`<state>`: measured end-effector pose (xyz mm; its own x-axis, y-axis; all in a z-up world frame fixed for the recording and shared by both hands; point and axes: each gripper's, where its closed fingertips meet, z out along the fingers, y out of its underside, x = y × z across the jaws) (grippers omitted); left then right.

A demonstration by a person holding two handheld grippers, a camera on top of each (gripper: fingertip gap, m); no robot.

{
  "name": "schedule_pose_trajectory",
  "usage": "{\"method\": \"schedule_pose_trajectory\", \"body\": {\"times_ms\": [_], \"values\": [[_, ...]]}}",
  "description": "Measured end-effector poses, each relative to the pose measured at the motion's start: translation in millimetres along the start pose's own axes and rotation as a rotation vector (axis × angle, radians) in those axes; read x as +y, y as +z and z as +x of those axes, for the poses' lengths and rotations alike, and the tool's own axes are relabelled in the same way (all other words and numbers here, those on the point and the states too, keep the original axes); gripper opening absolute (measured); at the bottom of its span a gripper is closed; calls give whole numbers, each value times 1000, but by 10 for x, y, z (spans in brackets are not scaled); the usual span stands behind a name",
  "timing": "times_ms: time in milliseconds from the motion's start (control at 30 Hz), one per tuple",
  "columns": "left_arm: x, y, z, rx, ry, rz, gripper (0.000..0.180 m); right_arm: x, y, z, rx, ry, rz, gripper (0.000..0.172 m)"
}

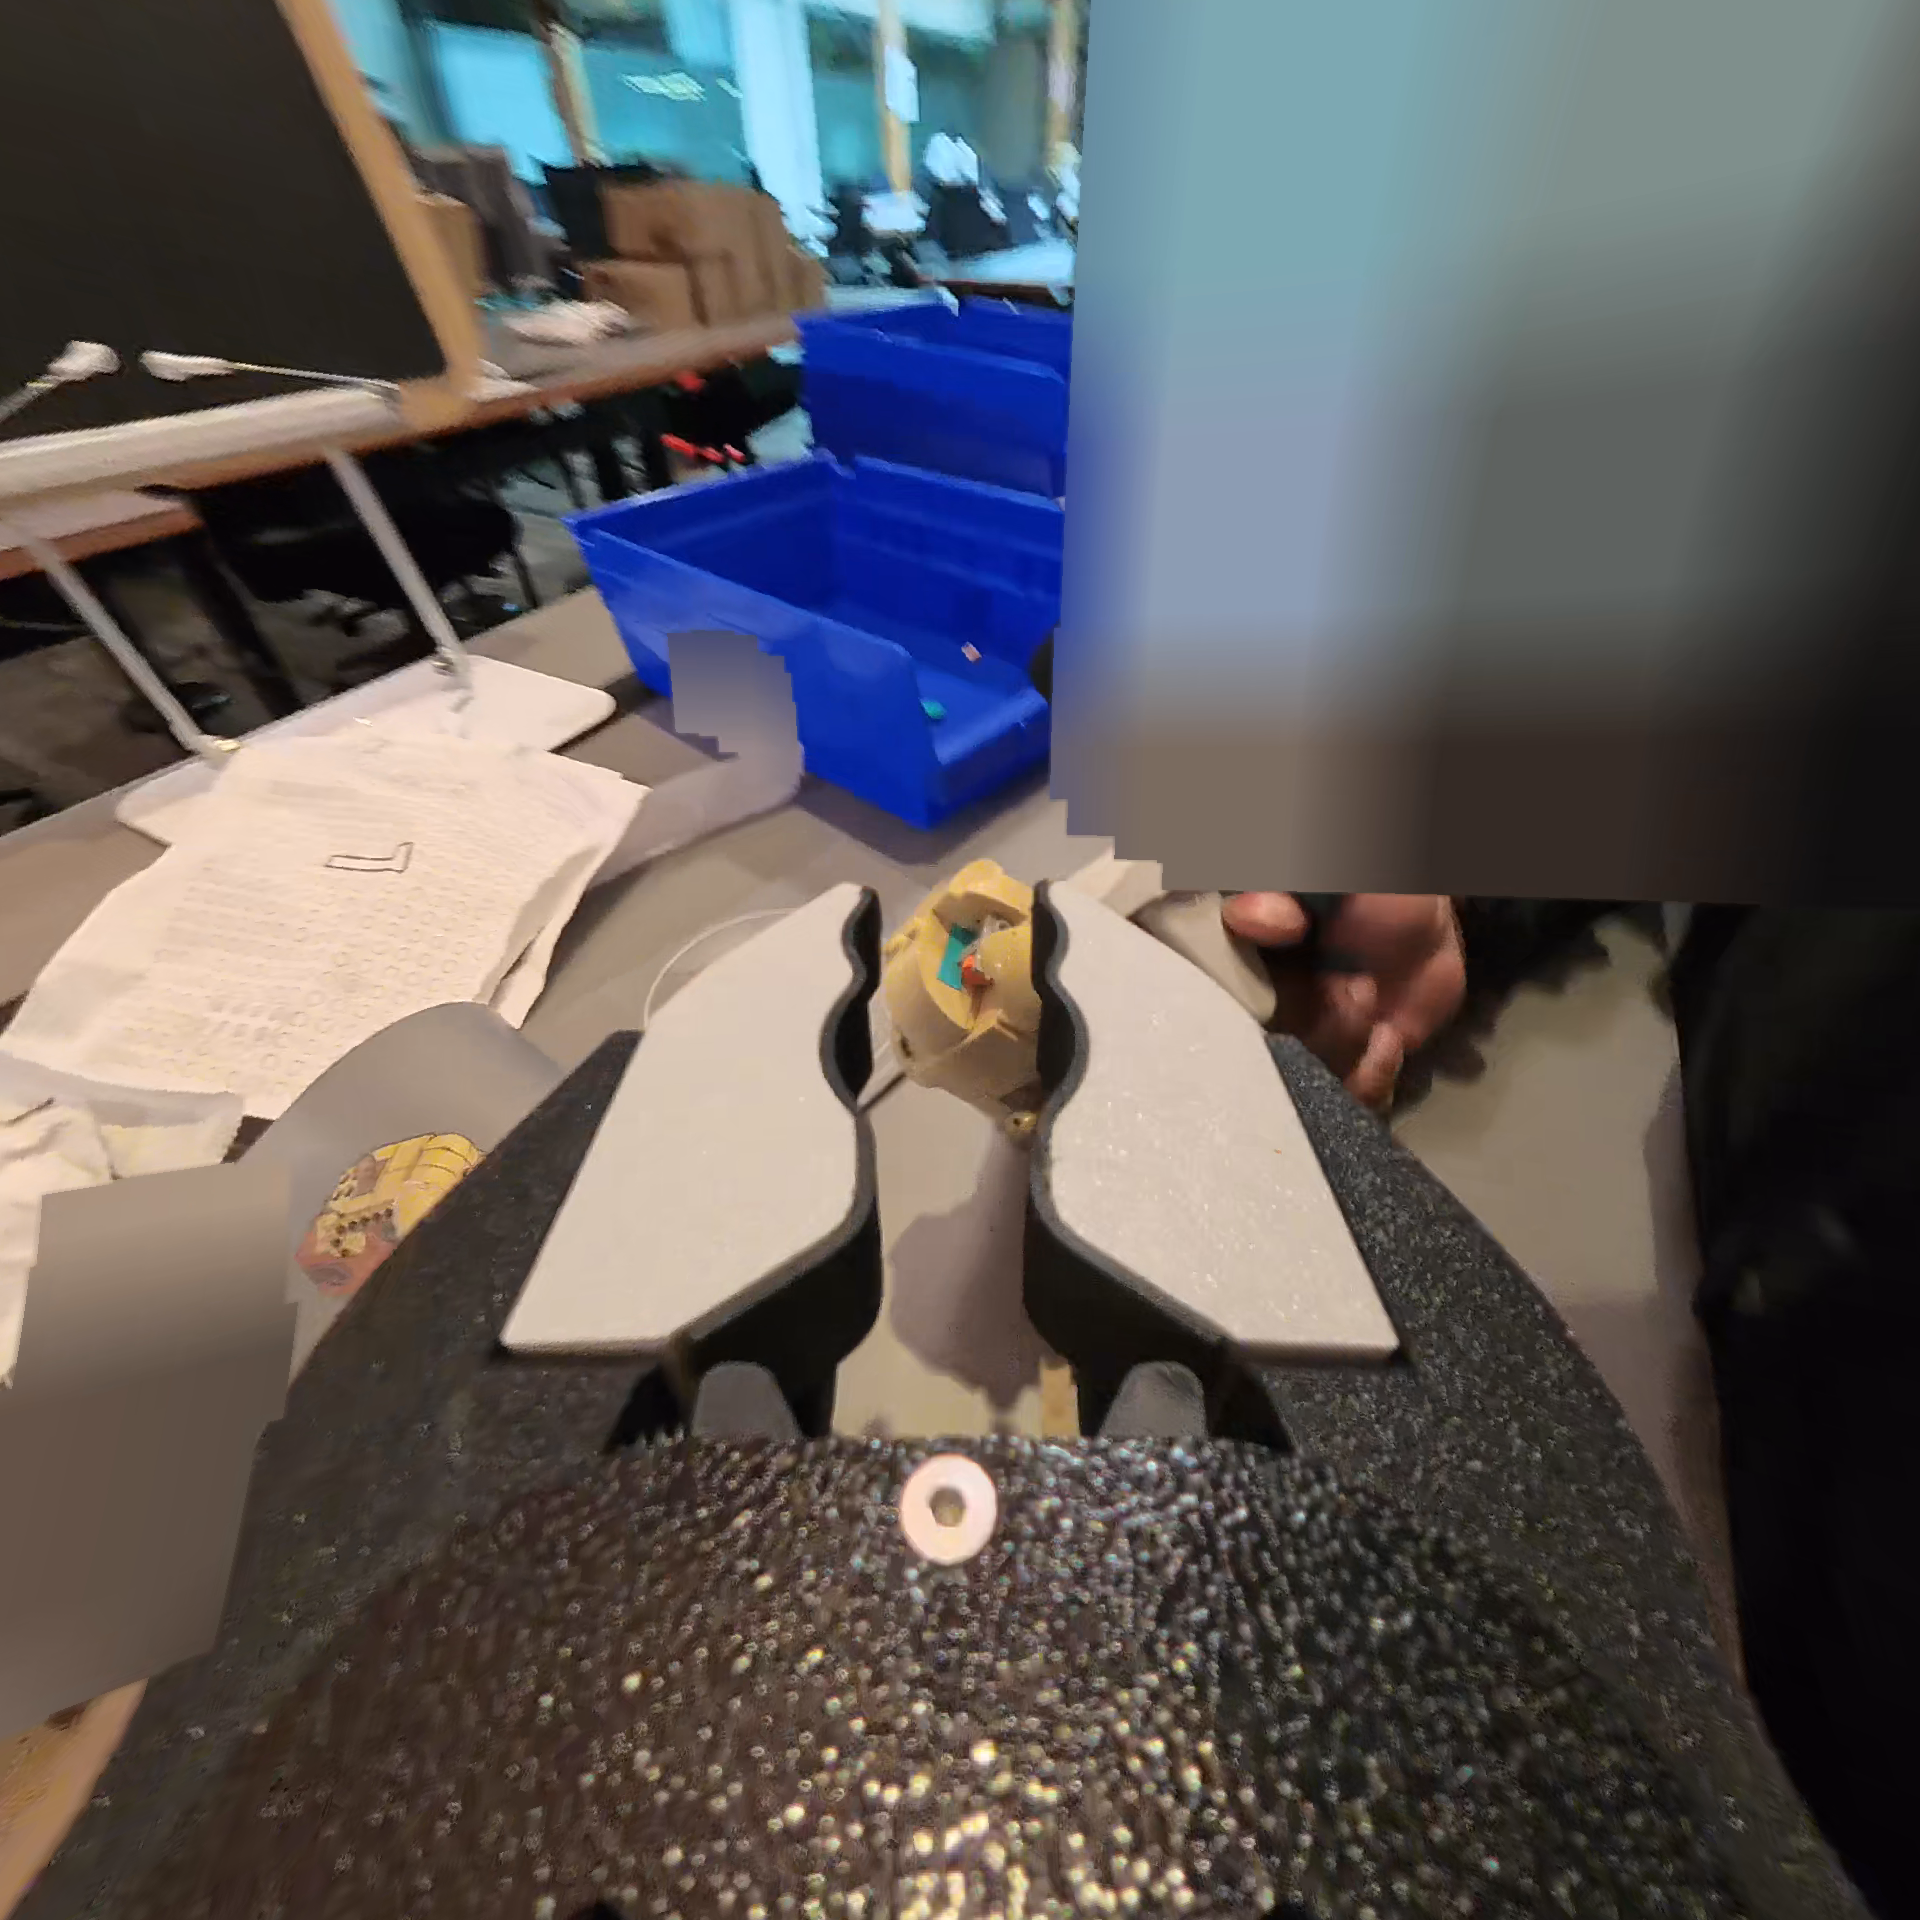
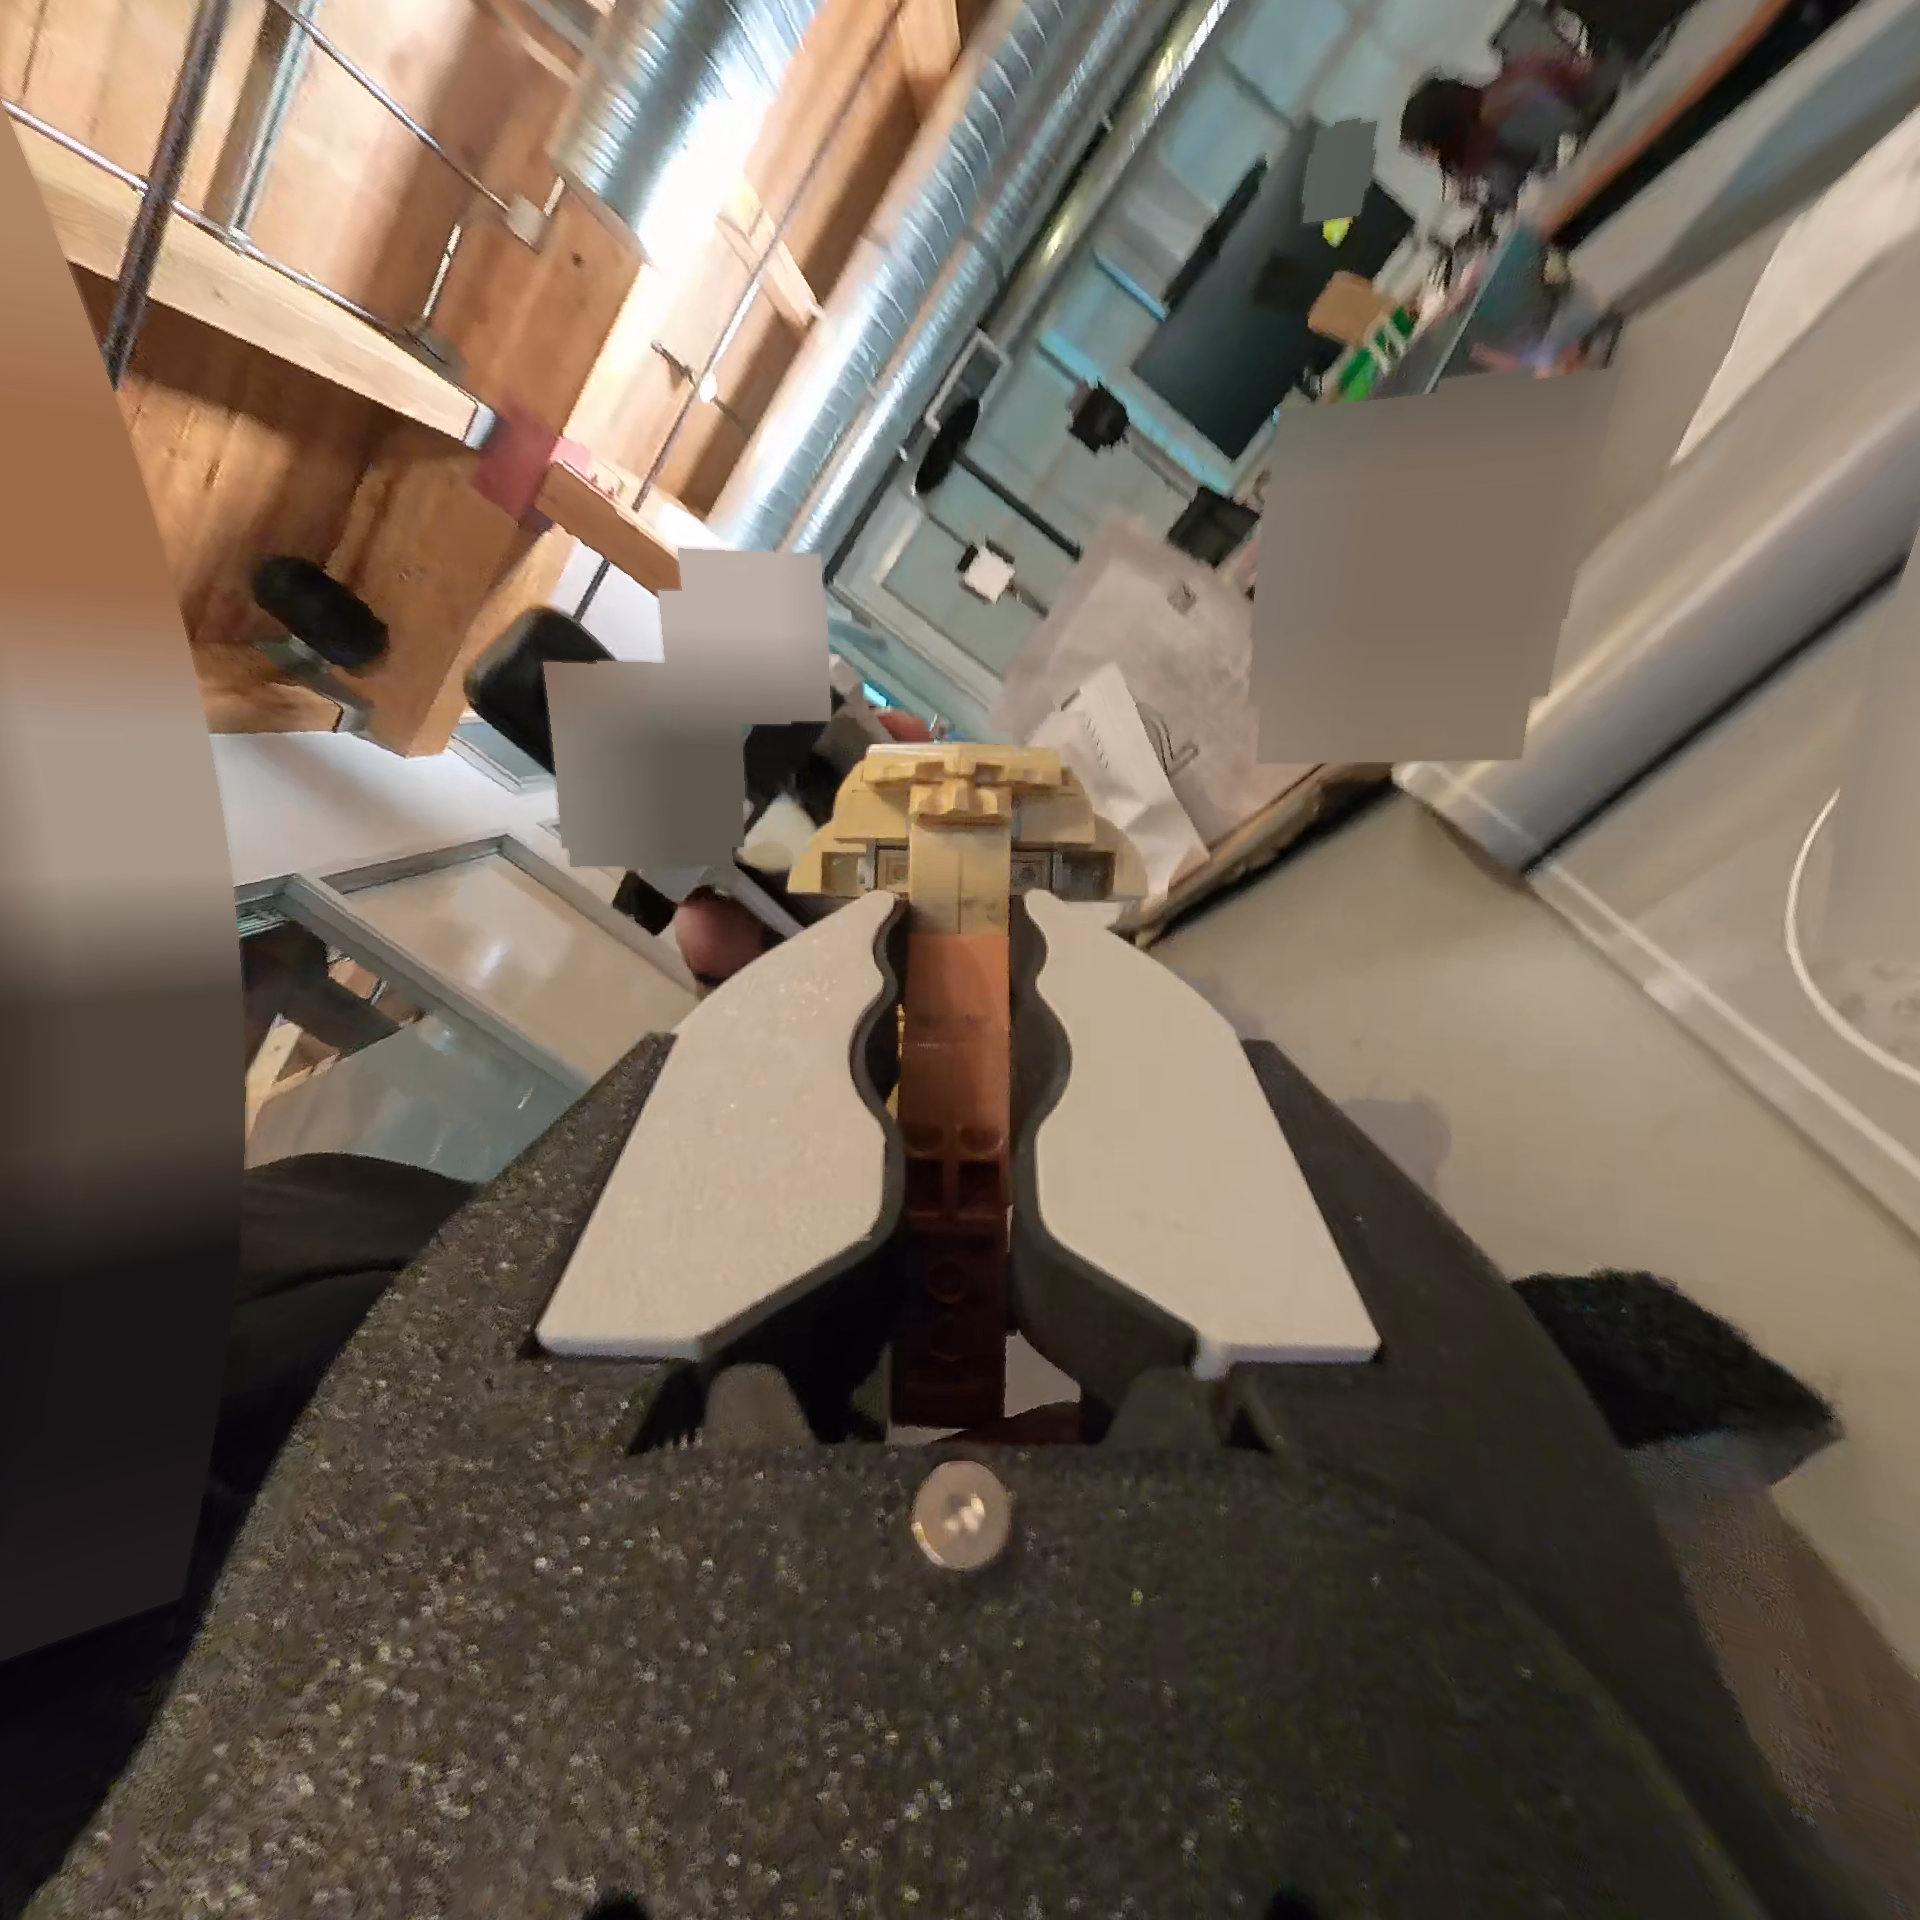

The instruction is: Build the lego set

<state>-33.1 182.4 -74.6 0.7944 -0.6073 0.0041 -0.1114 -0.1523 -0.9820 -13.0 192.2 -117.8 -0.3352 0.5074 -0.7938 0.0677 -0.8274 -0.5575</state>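
Two claws, one tan brick toy

The right claw [image 2: 958,914] is holding a toy built from small bricks [image 2: 961,831]. The toy has a wide tan top with little bumps and steps, and some grey bricks under that top. A long stem runs down from it. The stem is tan near the top, then reddish brown, then dark brown close to the claw's body. The stem lies straight down the middle of the claw, and both grey fingers [image 2: 790,1091] press on its sides. The wide tan top sticks out just past the fingertips. The view is tipped, so the room behind looks slanted, with wooden beams and silver pipes.

The left claw [image 1: 956,935] is partly open, and a tan brick toy [image 1: 961,987] with a bit of teal and orange in its middle sits between its fingertips. The toy is close to both fingers, but I cannot tell if they squeeze it. A hand [image 1: 1361,977] is just to the right of it, by the tip of a grey finger.

On the grey table [image 1: 810,842] lie white paper towels [image 1: 312,914] to the left. A blue bin [image 1: 831,623] stands farther back, with more blue bins behind it
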Motion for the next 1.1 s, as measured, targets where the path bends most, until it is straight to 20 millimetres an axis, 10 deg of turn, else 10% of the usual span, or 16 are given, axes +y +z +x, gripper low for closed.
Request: {"method": "schedule_pose_trajectory", "body": {"times_ms": [433,1100], "values": [[56,216,44,-334,121,-45,22,-56,-35,-22,134,-313,50,18],[77,233,20,-339,144,-93,17,-82,-62,41,214,-365,32,18]]}}
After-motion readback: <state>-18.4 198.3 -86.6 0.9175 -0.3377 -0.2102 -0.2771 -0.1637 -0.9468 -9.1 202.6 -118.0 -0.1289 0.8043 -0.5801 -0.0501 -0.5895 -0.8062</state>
